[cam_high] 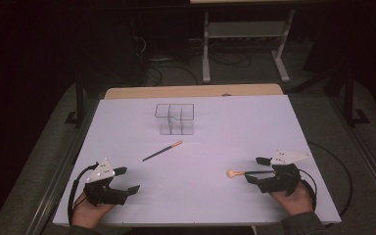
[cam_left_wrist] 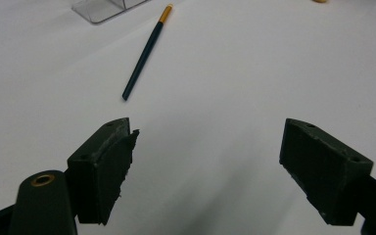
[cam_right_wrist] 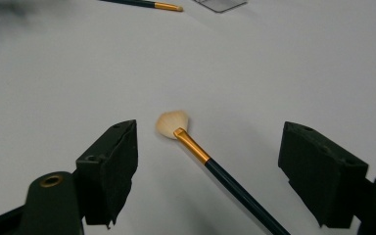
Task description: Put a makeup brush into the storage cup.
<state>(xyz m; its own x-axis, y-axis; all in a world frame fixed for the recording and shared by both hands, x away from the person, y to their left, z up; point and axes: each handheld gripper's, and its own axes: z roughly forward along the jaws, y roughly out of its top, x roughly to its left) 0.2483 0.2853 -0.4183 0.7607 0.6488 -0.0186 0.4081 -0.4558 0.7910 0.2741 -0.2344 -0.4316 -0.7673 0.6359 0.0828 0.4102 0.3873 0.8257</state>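
Note:
A fan brush [cam_high: 235,173] with a cream head, gold ferrule and dark handle lies on the white table [cam_high: 225,132] at the front right. My right gripper [cam_high: 256,170] stands open around its handle. In the right gripper view the fan brush [cam_right_wrist: 196,147] lies flat between the jaws of the right gripper [cam_right_wrist: 208,129], and neither pad touches it. A second thin dark brush [cam_high: 162,151] with a gold end lies near the table's middle. My left gripper [cam_high: 127,179] rests open at the front left with nothing in it. Ahead of the left gripper [cam_left_wrist: 206,125] lies the thin brush [cam_left_wrist: 144,51].
A clear plastic organizer [cam_high: 175,119] with several compartments stands upright at the middle back of the table, and its corner [cam_left_wrist: 103,7] shows in the left gripper view. A wooden strip [cam_high: 191,91] edges the far side. Metal frame rails run along both table sides.

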